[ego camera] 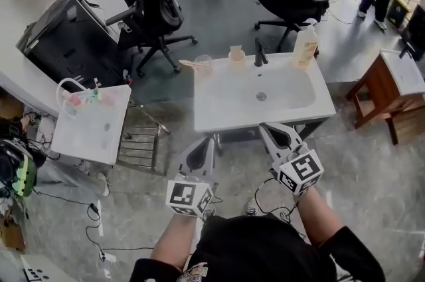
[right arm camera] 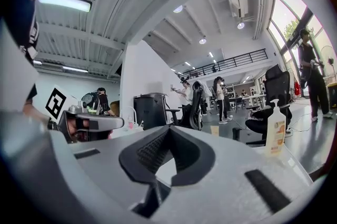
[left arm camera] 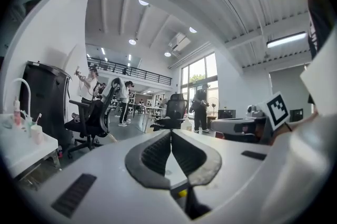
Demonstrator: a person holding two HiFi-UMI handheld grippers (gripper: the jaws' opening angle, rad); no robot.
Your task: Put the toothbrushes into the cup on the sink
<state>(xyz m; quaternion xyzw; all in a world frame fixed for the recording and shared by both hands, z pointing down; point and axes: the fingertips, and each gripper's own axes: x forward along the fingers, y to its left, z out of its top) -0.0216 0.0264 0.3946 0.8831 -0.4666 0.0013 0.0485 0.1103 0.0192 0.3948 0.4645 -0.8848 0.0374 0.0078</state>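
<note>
Both grippers hang just short of the sink [ego camera: 219, 105], the left gripper [ego camera: 208, 142] and the right gripper [ego camera: 272, 132] each clamped shut on nothing. On the back rim stand two cups, a clear cup [ego camera: 204, 64] and a tan cup [ego camera: 237, 56]. Only one pale toothbrush [ego camera: 191, 64] shows, jutting left at the clear cup; whether it sits in it or beside it is unclear. It looks light, stiff and slick, probably best pinched mid-handle.

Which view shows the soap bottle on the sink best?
Right gripper view: the soap bottle stands side-on, pump and label clear. Head view has it smaller, from above, at back right of the sink. Left gripper view: cannot make it out.
</note>
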